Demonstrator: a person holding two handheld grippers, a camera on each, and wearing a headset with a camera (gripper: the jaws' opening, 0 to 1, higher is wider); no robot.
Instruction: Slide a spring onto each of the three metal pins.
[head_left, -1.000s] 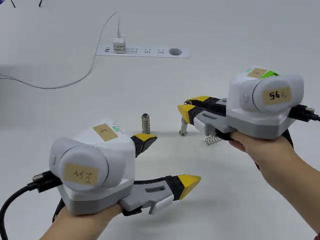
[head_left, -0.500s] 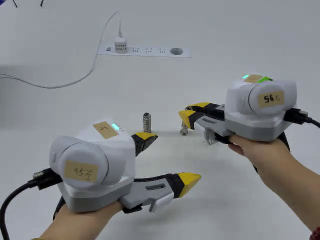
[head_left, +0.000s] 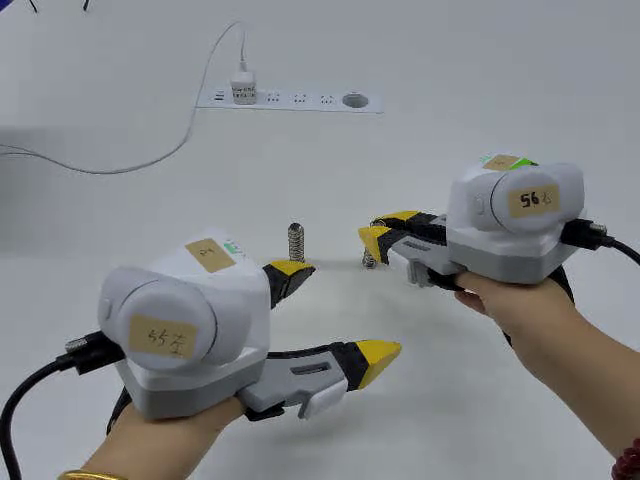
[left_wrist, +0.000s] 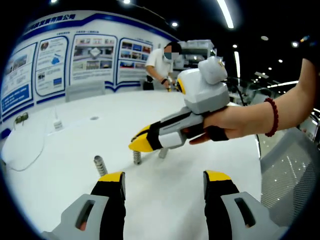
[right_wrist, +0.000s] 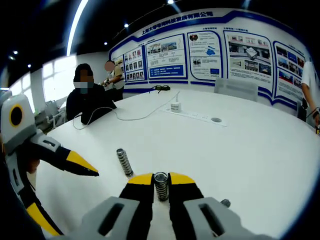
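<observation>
On the white workbench (head_left: 450, 130), the right gripper (right_wrist: 160, 181) is clamped on a spring (right_wrist: 160, 188) and holds it upright, I'd guess so it stays straight while it seats. Just beside it a finished pin (right_wrist: 124, 161) stands with its own spring on. The left gripper (left_wrist: 164, 177) hangs back with jaws spread wide and nothing in them, probably just keeping clear.

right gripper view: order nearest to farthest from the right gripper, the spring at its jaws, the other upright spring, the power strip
1. spring at the jaws, gripped by the right gripper, bottom centre.
2. other upright spring, a little beyond it, to the left.
3. power strip, far back, above centre.
</observation>
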